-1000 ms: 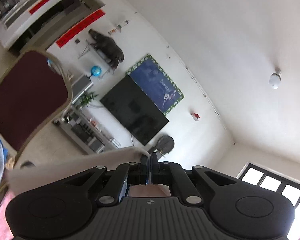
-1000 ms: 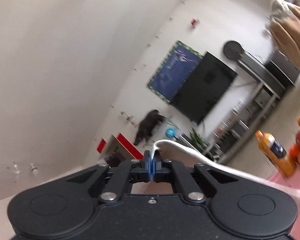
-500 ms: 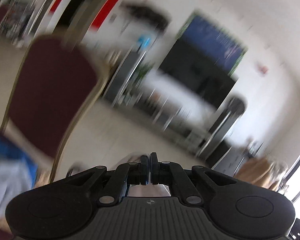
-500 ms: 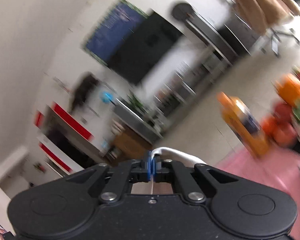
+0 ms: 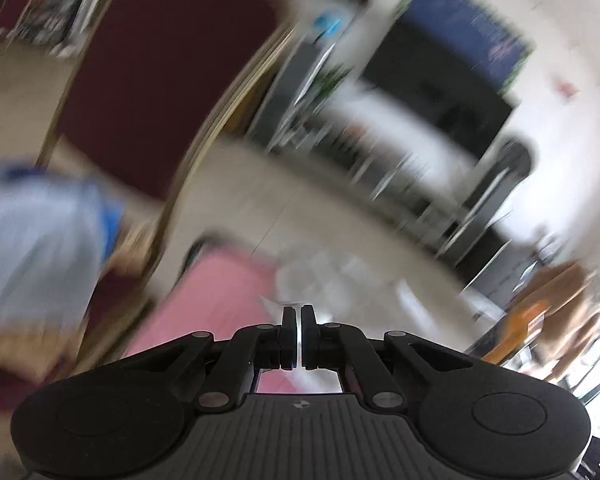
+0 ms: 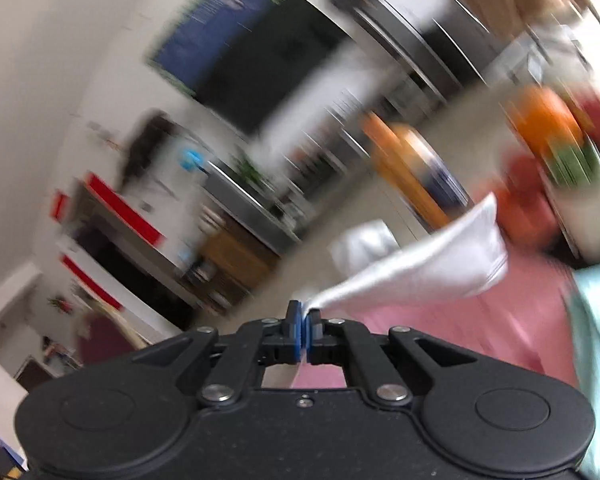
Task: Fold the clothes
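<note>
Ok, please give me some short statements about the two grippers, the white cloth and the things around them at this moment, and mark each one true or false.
1. The right gripper is shut on a white cloth. True.
2. The white cloth lies flat and folded on the pink surface. False: it hangs in the air, stretched from the jaws to the right.
3. An orange bottle shows in the right wrist view. True.
4. The chair in the left wrist view has a green back. False: the back is dark red.
5. The left gripper is wide open. False: its jaws stand almost together, with something pale between them.
</note>
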`<move>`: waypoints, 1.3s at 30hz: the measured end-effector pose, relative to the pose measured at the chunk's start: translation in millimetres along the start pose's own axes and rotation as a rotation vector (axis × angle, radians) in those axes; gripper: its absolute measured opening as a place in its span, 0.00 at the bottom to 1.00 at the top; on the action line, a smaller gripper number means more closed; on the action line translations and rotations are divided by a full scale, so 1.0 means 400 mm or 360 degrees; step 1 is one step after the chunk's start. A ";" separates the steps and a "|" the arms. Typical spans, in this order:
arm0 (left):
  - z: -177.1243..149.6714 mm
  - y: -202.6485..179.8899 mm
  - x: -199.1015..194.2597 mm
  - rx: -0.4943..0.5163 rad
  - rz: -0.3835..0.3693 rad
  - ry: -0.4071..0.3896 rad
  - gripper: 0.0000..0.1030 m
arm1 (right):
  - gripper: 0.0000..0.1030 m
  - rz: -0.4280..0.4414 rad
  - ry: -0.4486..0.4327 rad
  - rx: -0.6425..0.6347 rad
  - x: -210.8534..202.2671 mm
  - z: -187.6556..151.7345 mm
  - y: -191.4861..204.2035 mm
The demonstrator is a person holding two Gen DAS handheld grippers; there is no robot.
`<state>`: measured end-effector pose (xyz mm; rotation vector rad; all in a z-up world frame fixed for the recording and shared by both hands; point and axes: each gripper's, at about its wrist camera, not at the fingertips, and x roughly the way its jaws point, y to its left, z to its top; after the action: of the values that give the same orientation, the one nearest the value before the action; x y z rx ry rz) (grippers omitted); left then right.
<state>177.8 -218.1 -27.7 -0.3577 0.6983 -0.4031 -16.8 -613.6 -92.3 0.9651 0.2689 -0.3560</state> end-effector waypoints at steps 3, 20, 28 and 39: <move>-0.106 0.089 0.094 -0.0046 0.0161 0.0172 0.00 | 0.02 -0.0145 0.0181 0.0134 0.058 -0.113 -0.144; -0.264 0.157 0.291 -0.0247 0.0239 0.0511 0.31 | 0.02 -0.0346 0.0349 0.0268 0.063 -0.233 -0.298; -0.277 0.111 0.393 -0.0131 0.0267 0.0602 0.21 | 0.03 -0.0353 0.0360 0.0272 0.085 -0.212 -0.306; -0.278 0.097 0.392 -0.0114 0.0341 0.0522 0.02 | 0.03 -0.0371 0.0382 0.0244 0.092 -0.209 -0.303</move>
<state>220.4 -278.3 -209.3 -0.2829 1.0631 -0.2344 -38.6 -612.8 -242.3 1.1324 0.5823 -0.4794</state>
